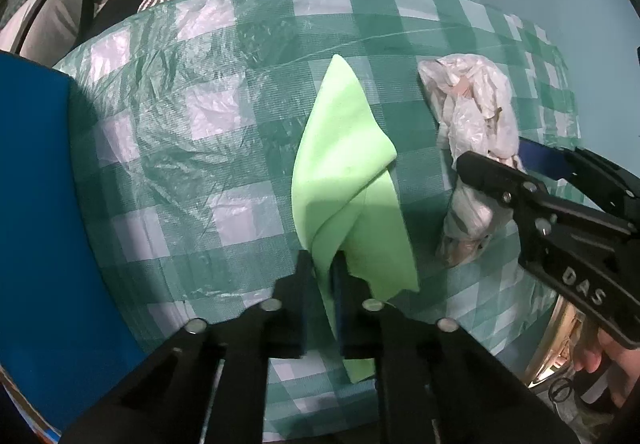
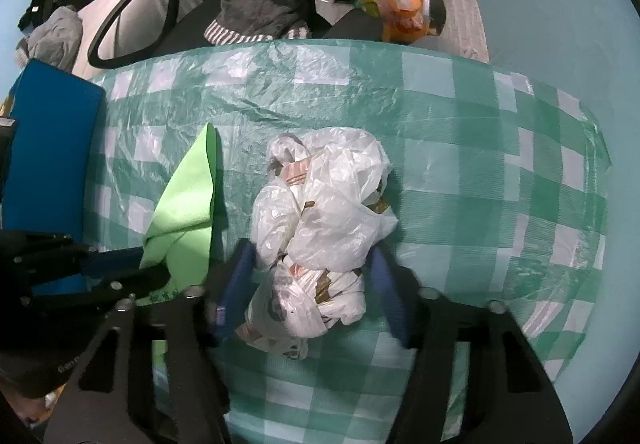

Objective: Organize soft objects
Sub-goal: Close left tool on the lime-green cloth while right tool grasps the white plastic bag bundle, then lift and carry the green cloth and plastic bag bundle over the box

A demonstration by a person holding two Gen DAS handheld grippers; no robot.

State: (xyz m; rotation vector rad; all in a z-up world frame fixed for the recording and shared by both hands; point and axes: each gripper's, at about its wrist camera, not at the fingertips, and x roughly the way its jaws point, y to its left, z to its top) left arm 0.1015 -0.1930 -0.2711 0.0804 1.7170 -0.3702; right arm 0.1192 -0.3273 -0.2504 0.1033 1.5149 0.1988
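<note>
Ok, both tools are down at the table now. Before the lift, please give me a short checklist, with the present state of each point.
1. Left tool shut on the green cloth: ok, the pads pinch a fold.
2. Right tool astride the bag bundle: ok, one finger on each side.
3. Right tool pressing firmly on the bundle: cannot tell, the fingers are blurred.
4. Cloth and bundle apart: ok, a strip of checked cover shows between them.
5. Cover free of the pads: cannot tell, the pad tips are hidden.
6. Tools clear of each other: ok, with a gap between them.
</note>
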